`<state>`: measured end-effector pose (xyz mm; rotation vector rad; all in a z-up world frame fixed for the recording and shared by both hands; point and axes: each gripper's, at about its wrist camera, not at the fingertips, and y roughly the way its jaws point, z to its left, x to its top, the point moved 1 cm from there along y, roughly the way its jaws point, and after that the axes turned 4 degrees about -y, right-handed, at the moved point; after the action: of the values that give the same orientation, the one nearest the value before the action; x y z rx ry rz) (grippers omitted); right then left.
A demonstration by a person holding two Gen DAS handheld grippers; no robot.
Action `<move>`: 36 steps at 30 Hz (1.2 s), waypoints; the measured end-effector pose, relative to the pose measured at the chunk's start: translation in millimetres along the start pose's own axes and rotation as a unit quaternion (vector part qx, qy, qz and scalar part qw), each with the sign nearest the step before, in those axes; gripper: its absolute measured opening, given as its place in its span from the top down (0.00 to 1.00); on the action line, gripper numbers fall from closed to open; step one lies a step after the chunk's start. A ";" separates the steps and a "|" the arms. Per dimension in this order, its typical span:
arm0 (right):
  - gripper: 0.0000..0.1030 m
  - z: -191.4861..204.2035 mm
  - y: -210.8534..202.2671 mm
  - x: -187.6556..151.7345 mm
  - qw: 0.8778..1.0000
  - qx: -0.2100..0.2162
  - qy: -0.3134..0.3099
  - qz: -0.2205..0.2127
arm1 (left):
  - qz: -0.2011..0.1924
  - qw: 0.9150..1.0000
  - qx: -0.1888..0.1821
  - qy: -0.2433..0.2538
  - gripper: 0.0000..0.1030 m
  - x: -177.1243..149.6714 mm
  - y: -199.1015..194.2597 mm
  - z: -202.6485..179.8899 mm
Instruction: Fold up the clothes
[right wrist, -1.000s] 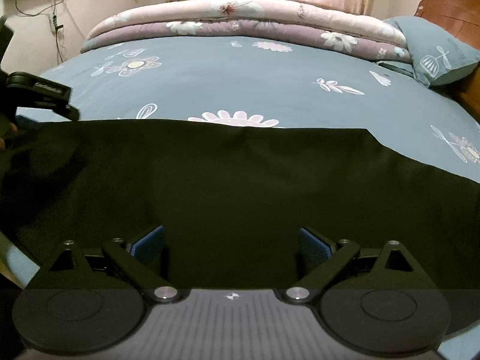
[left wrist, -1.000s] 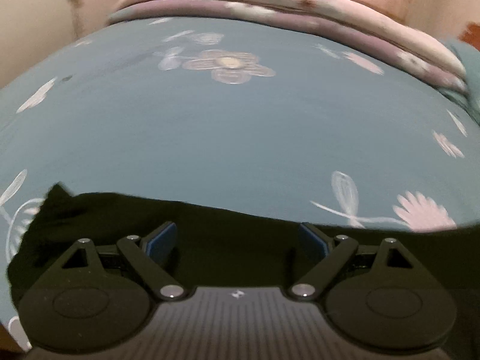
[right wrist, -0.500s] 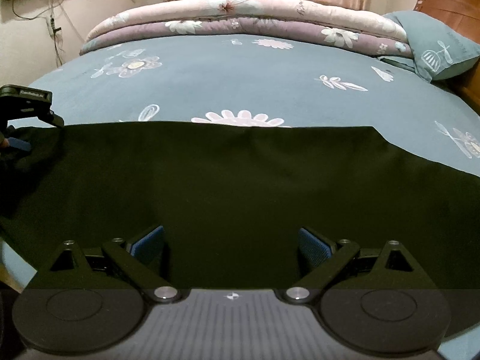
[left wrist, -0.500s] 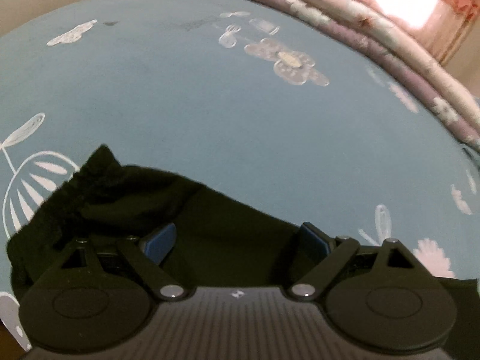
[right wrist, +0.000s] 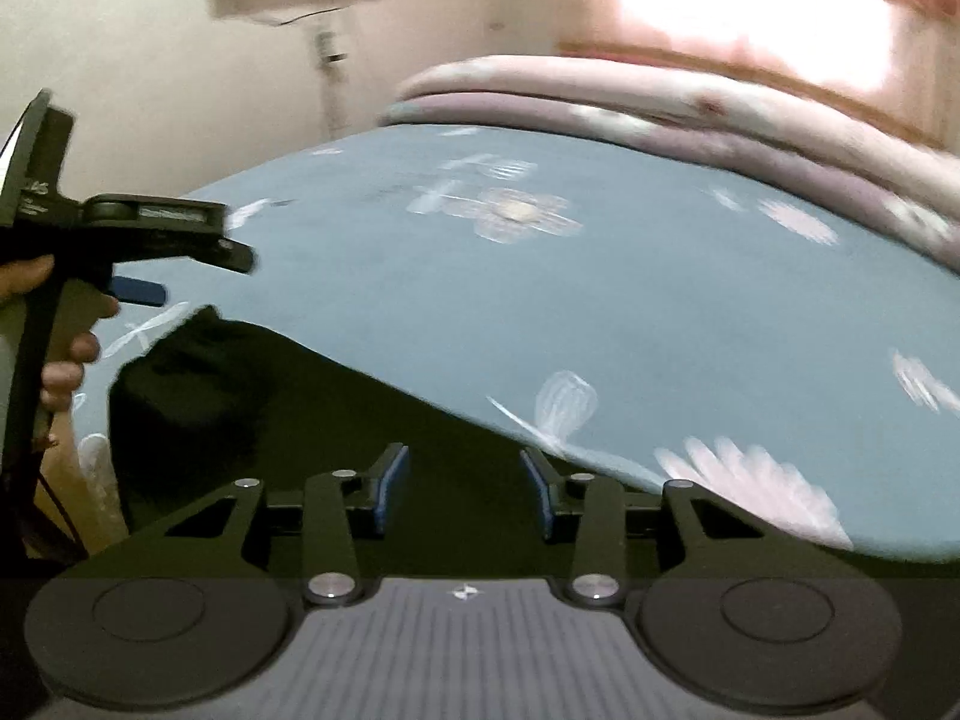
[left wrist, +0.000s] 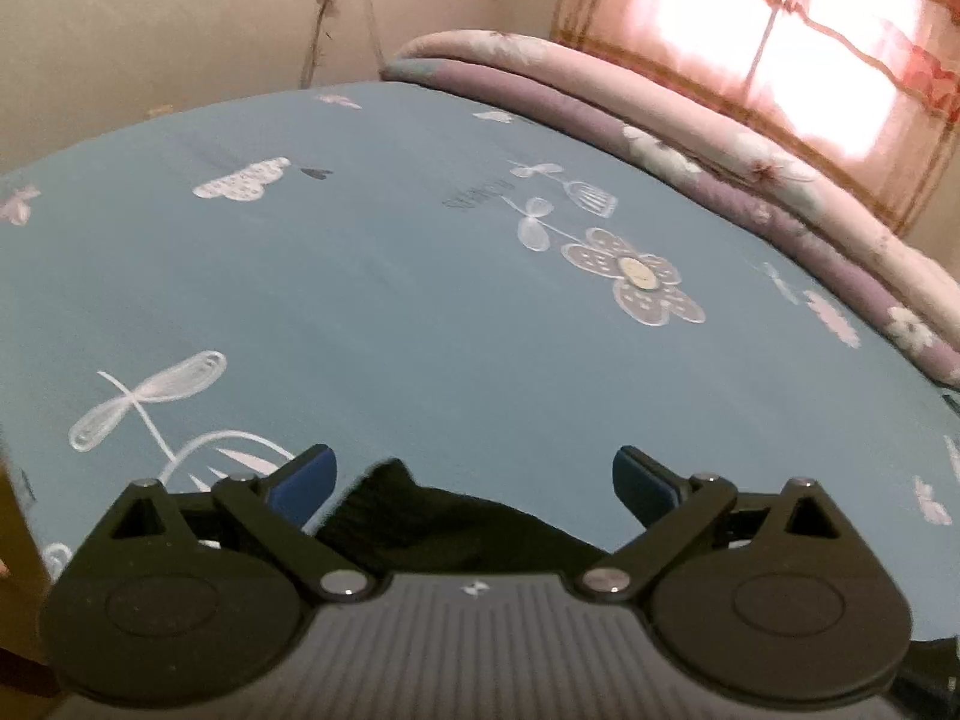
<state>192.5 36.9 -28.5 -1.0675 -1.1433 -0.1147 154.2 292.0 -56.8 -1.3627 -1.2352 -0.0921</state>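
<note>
Black garment (right wrist: 288, 420), blue floral bedsheet (left wrist: 420, 312), lettering illegible

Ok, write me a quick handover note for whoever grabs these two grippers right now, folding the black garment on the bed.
Left gripper: jaws wide open, holding nothing; a bunched end of the black fabric garment lies just below its blue pads.
Right gripper: jaws have just been closing and stand partly open, over the garment; a grip cannot be confirmed from the blurred view.
Garment: spread at the near edge of the blue floral bedsheet, its far edge running diagonally.
Done: garment laid out on the bed.
Left: take hold of the ends, fold it over, and smooth it.
</note>
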 end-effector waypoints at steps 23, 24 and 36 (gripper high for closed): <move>0.89 170.2 35.8 -42.3 0.953 0.178 -0.245 0.015 | -0.021 1.000 0.005 -0.008 0.04 12.9 -25.0 33.7; 0.89 172.2 39.4 -43.0 0.952 0.173 -0.253 0.018 | -0.019 1.000 0.005 -0.007 0.04 12.8 -24.4 33.2; 0.87 171.9 35.9 -43.6 0.950 0.193 -0.244 0.039 | -0.016 1.000 0.004 0.000 0.04 9.8 -23.2 27.7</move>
<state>75.9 163.8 -83.7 -0.8036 -1.4883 0.4449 126.0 311.5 -41.8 -1.3370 -1.2571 -0.1090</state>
